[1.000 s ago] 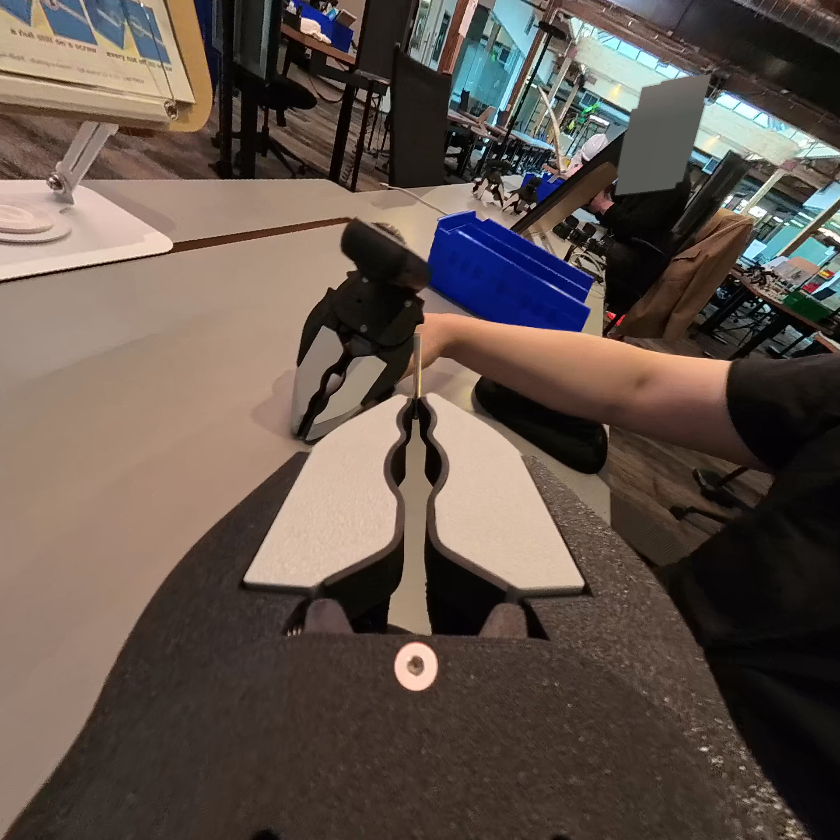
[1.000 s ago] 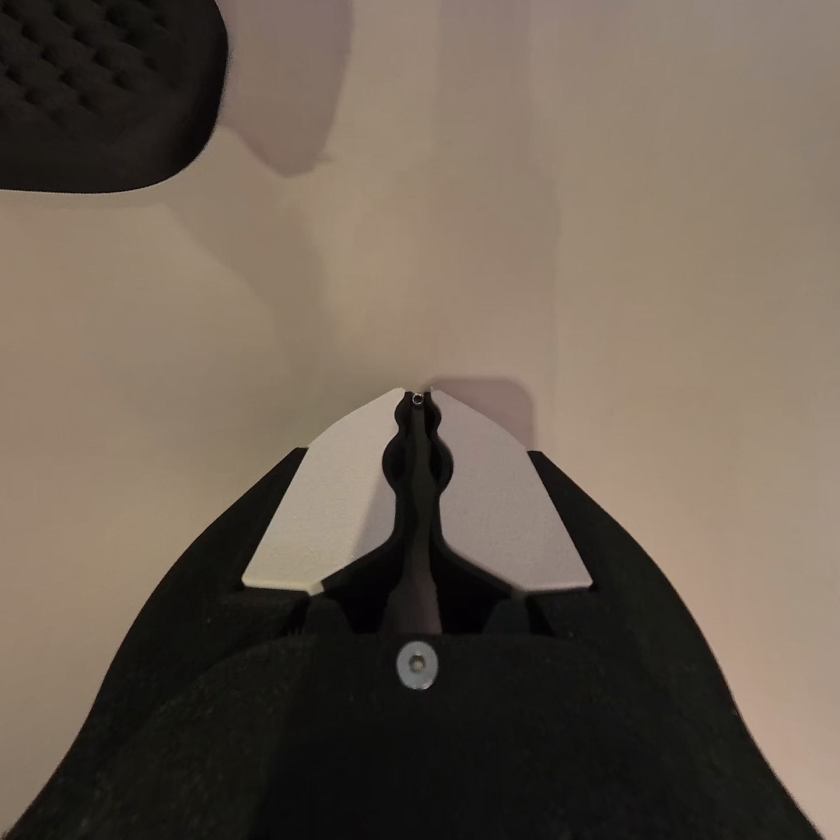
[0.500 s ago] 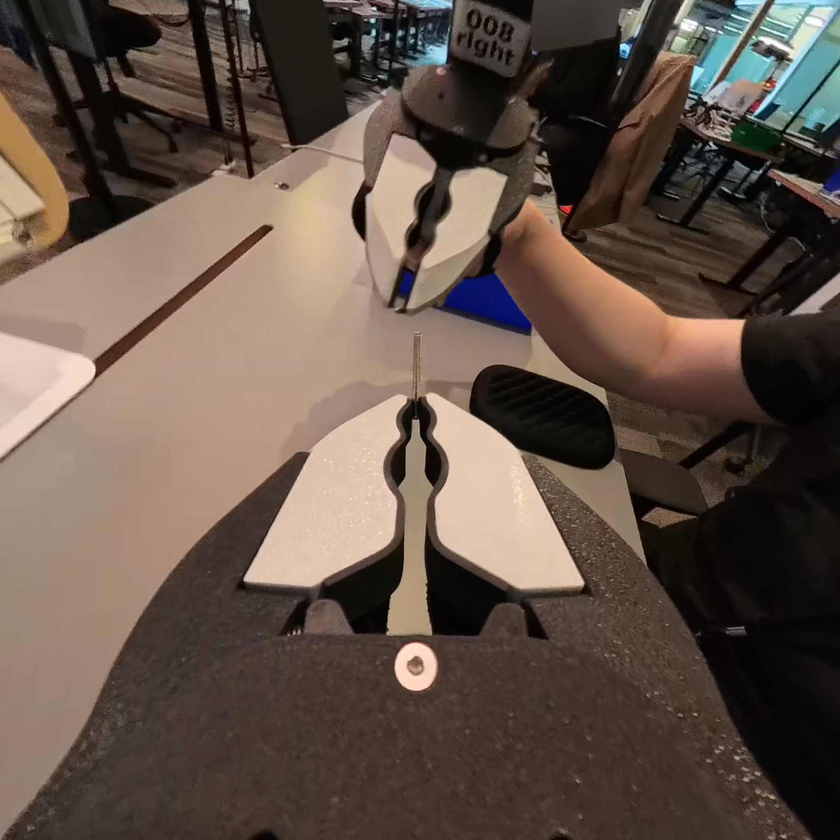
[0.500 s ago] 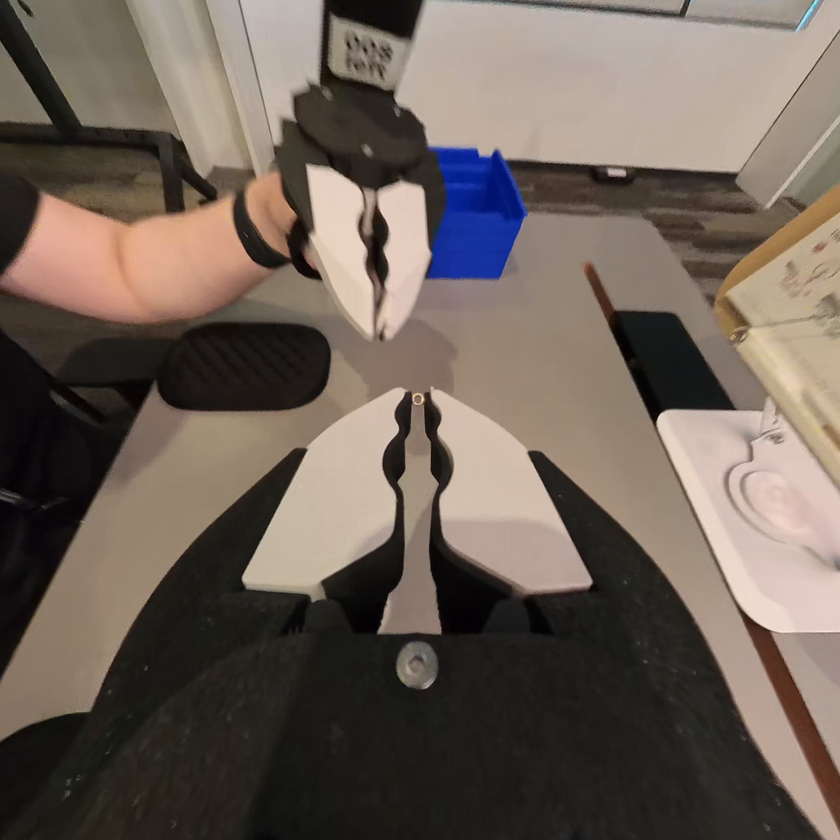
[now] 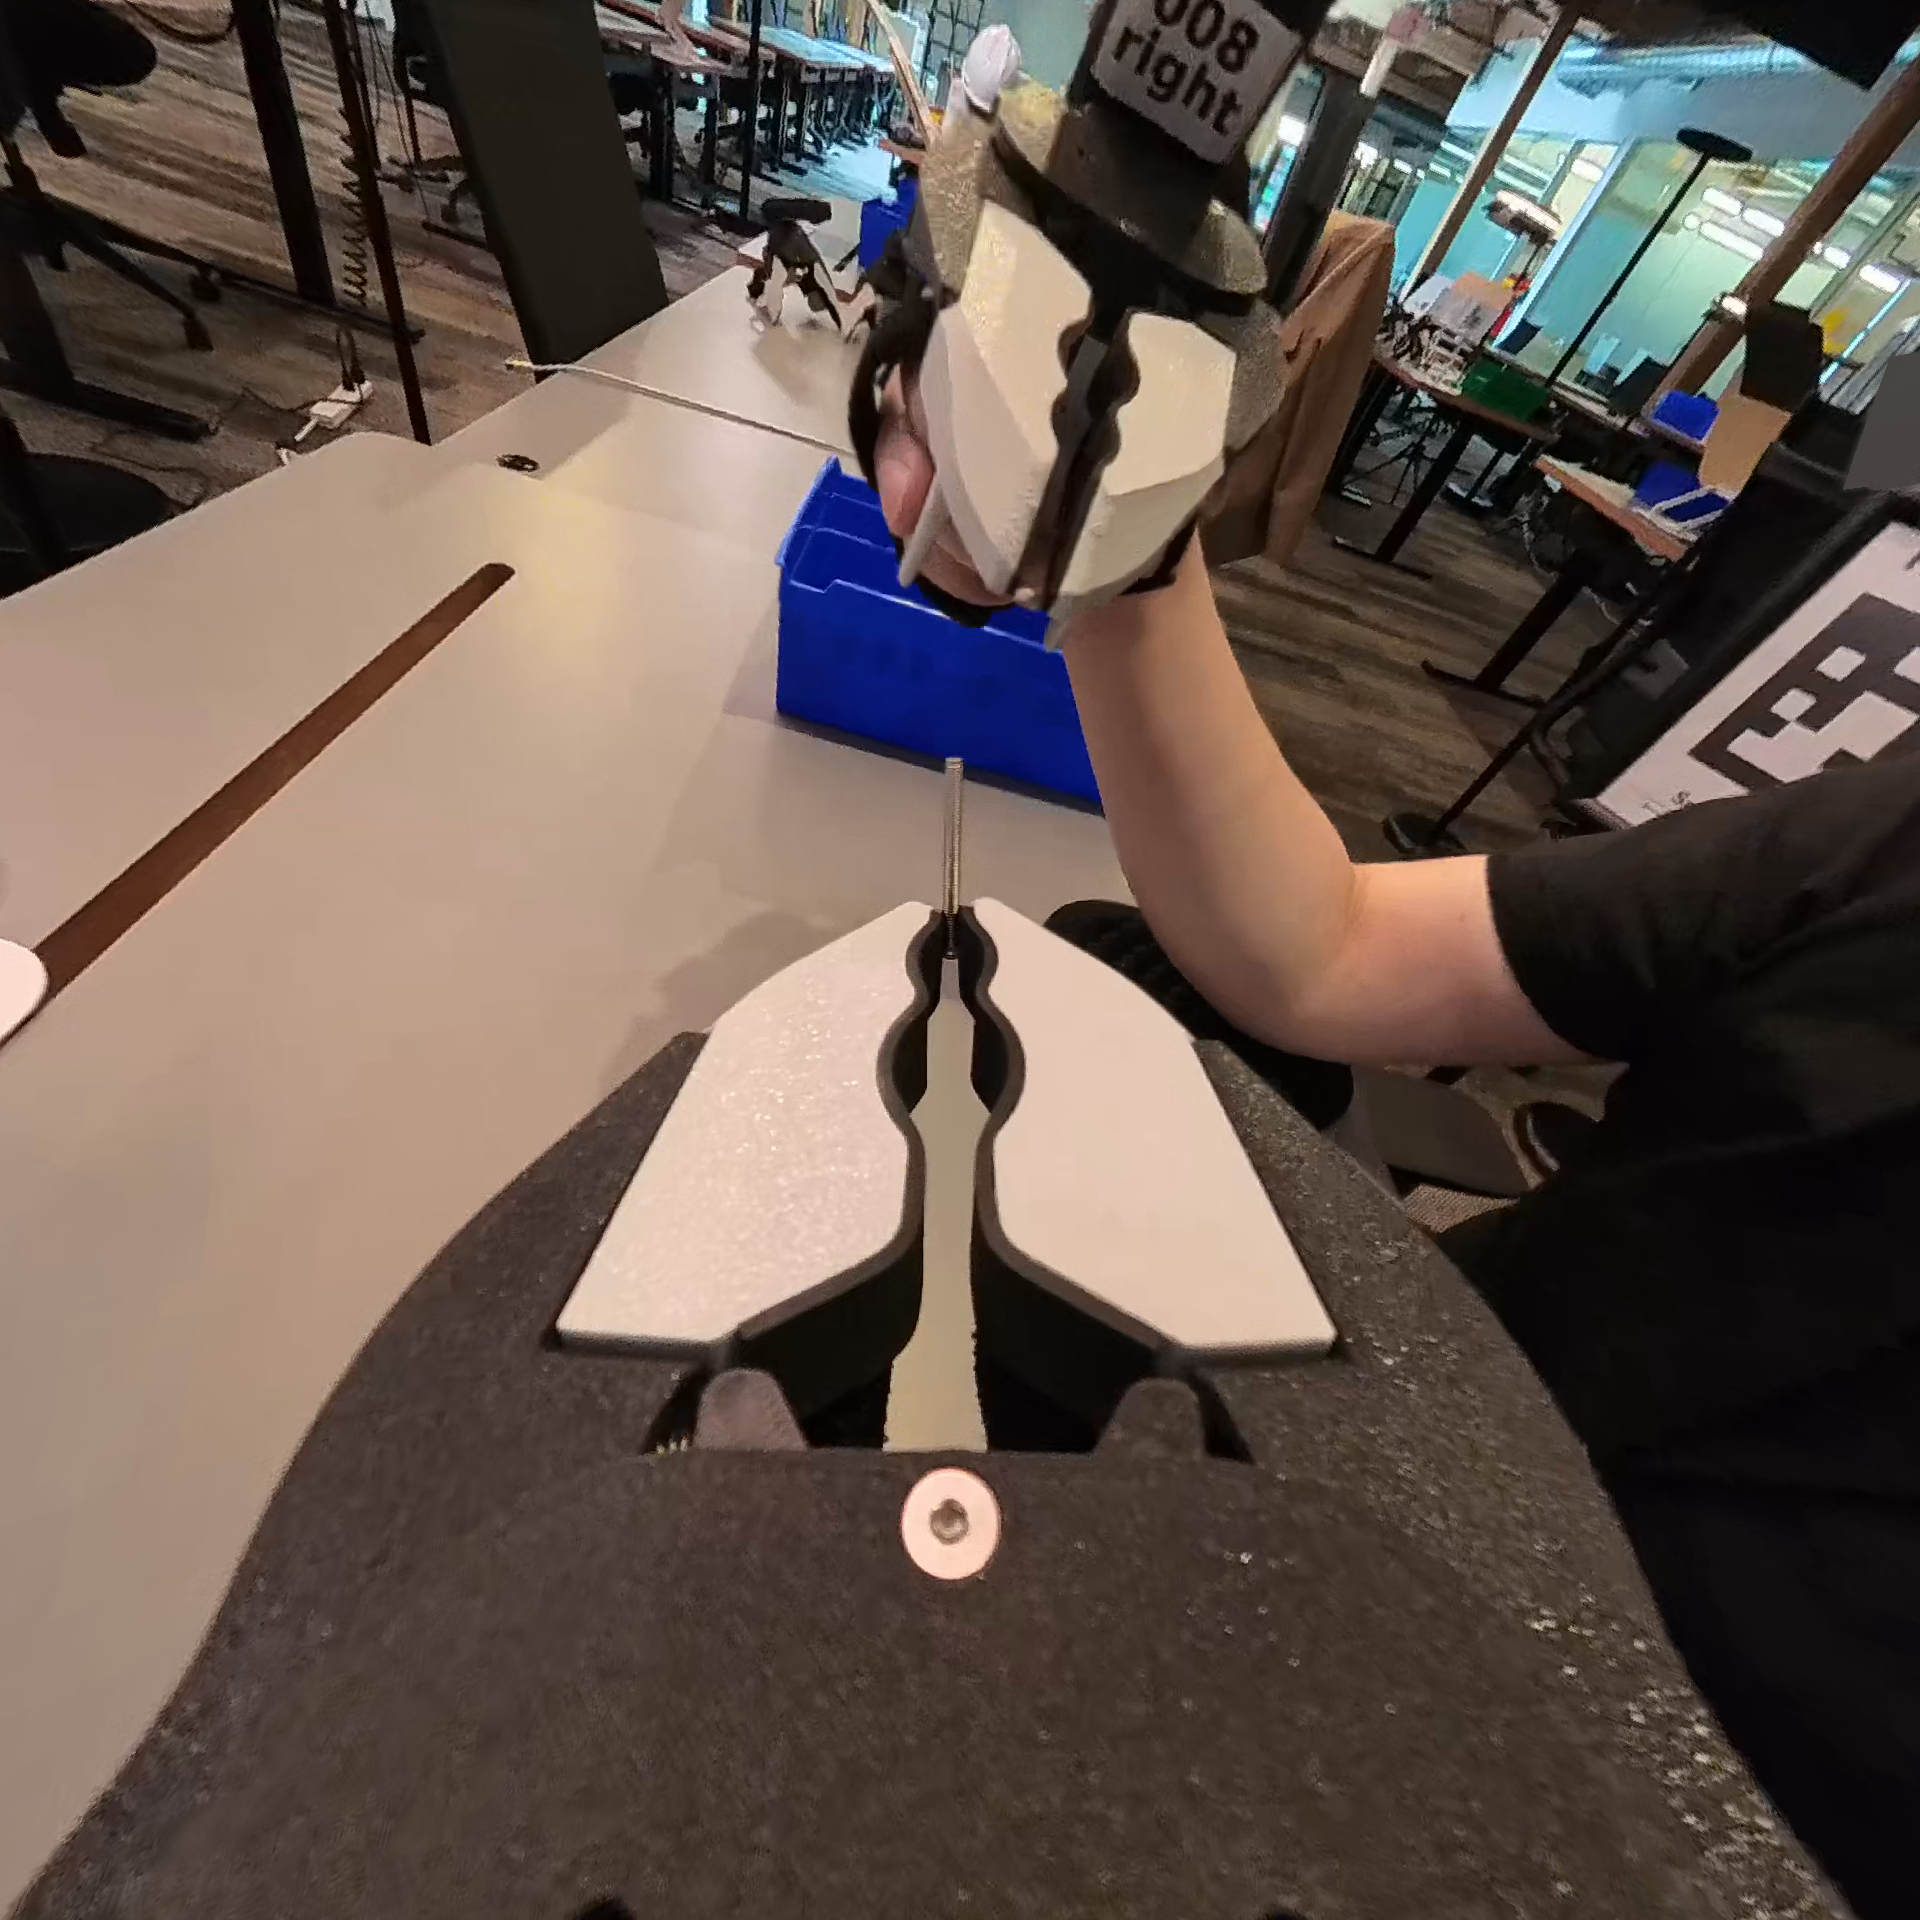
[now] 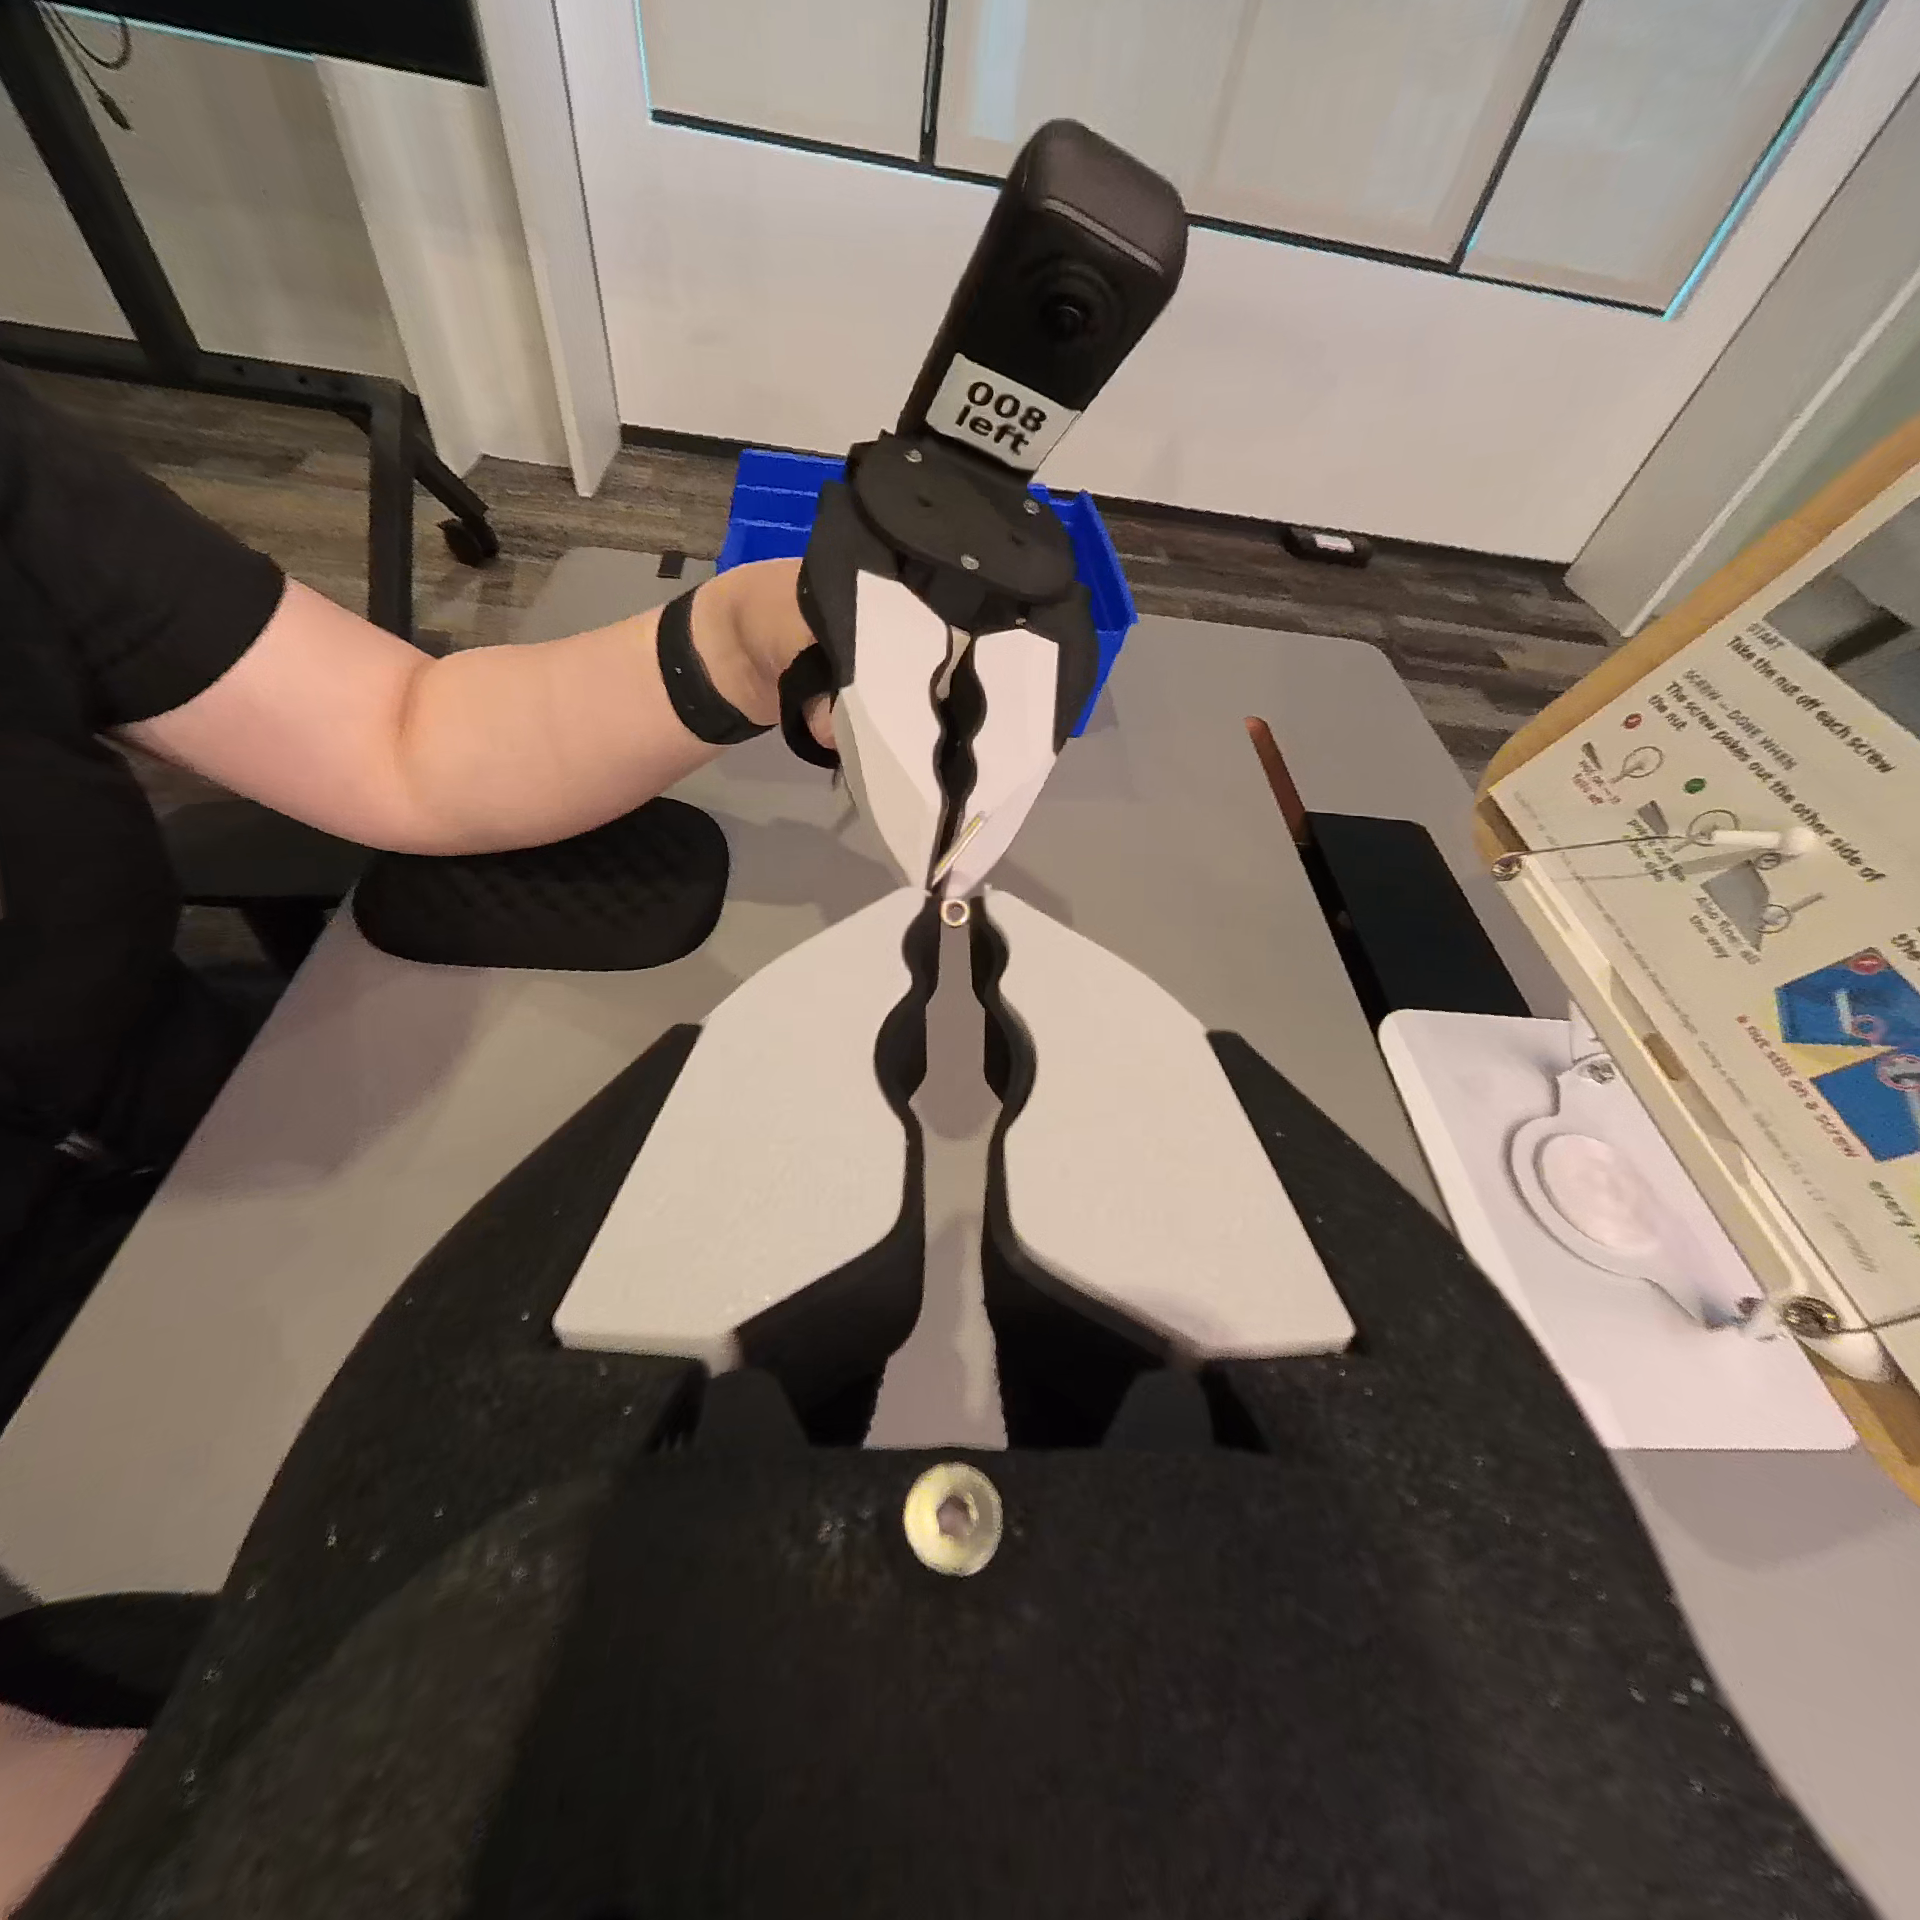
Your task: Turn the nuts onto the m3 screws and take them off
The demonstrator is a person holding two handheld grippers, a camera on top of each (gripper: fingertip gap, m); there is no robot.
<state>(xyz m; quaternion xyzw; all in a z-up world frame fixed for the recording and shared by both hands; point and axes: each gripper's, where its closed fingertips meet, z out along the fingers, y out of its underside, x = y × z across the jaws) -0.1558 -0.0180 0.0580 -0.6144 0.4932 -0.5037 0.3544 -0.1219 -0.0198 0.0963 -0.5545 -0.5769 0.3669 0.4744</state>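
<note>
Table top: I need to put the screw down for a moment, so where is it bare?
The widest bare stretch of the table lies between the brown slot and the blue bin. Another runs from the black armrest pad toward the slot. The side by the white stand base and instruction board is crowded.

**Open-plan workshop office**

Rows of desks [image 5: 1558, 416] run back under exposed beams and glazed partitions. A grey table [image 5: 416, 831] carries a blue parts bin [image 5: 914, 675], beside an instruction board [image 6: 1745, 935] on a white stand [image 6: 1558, 1247]. Office chairs, wood-look floor.
</note>
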